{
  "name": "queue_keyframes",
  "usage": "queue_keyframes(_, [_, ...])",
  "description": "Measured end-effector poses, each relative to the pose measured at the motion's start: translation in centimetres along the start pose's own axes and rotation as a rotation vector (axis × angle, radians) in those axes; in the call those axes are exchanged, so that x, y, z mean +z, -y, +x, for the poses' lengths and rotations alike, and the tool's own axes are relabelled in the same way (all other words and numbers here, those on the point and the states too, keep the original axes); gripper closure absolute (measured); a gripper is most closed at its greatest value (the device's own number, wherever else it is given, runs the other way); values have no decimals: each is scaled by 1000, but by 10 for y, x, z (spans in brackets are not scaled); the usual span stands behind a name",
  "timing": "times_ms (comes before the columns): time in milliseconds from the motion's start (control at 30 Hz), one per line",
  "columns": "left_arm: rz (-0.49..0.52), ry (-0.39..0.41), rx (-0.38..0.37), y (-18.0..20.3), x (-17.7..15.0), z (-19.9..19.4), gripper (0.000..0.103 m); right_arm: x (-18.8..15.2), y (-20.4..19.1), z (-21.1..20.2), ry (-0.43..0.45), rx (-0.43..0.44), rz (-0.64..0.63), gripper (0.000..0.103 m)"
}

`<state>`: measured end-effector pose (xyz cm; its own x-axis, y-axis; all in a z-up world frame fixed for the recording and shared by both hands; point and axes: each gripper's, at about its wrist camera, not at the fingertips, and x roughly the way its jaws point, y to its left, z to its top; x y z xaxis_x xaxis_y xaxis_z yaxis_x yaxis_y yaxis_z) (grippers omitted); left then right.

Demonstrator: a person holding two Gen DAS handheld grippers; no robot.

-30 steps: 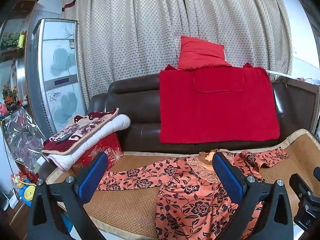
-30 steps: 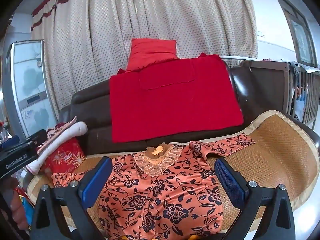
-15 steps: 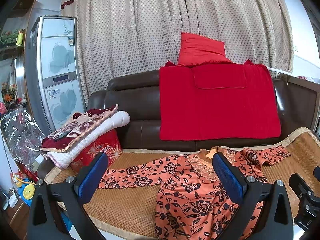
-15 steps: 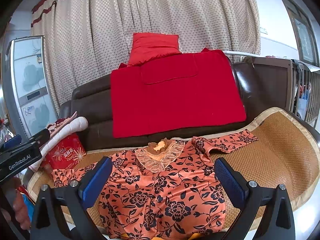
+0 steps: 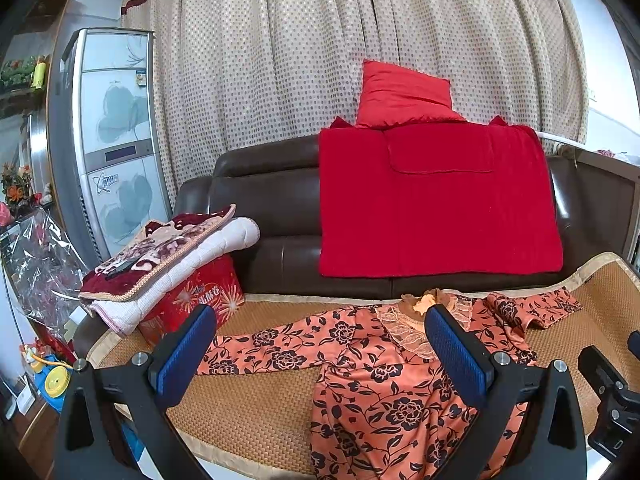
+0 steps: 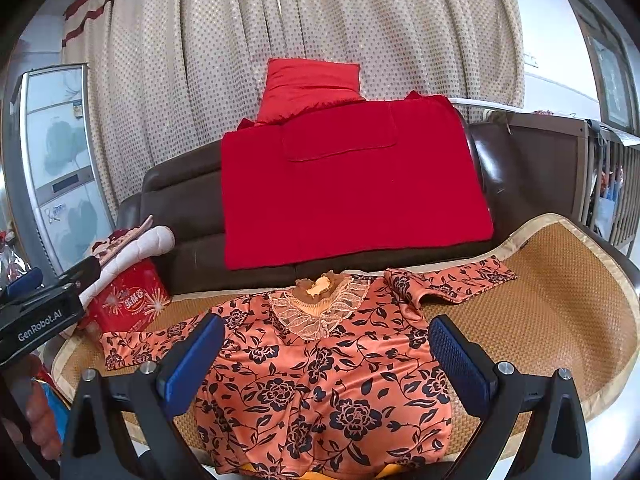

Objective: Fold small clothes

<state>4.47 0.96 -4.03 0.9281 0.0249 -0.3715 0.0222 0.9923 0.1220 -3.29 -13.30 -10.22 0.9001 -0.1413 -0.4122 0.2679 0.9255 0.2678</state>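
Ahead of me stands a dark brown leather sofa (image 5: 276, 216), its seat covered by a woven straw mat (image 6: 560, 280), with a red blanket (image 5: 436, 208) draped over its back and a red cushion (image 5: 404, 92) perched on top. Behind it hang beige dotted curtains (image 5: 280, 60) with dark red bands near the top, and to my left is a tall silver appliance with flower-printed panels (image 5: 116, 136). On the sofa's left end folded quilts (image 5: 168, 256) lie on a red box (image 6: 128, 300), and at the far right I see a window (image 6: 612, 76) in a white wall above a dark wooden railing (image 6: 608, 184).
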Motion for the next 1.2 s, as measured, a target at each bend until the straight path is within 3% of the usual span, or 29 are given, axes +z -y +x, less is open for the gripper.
queue_keyframes(1200, [-2, -40, 3, -5, -8, 24, 0, 4, -8, 22, -29, -11, -6, 0])
